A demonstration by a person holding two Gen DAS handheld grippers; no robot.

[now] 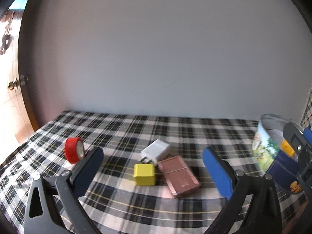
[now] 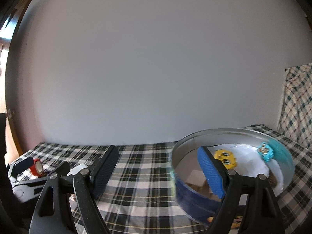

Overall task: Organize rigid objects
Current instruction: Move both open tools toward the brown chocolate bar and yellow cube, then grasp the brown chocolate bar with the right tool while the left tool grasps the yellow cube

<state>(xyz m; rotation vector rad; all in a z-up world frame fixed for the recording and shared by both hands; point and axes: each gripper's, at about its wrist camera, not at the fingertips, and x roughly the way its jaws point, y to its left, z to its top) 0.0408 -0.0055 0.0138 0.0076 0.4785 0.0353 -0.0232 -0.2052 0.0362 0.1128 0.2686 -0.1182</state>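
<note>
A table under a black-and-white checked cloth (image 1: 124, 128) is carrying a red tape roll (image 1: 74, 150) at the far left, a white charger (image 1: 156, 149), yellow cube (image 1: 144, 174) and pink box (image 1: 178, 175) clustered mid-table, and a round tin (image 2: 232, 134) sitting at the right.

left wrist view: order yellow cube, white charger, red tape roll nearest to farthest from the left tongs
1. yellow cube, between the tongs, just ahead
2. white charger, behind the cube
3. red tape roll, far left, beyond the dark finger; close to the charger in depth
</note>
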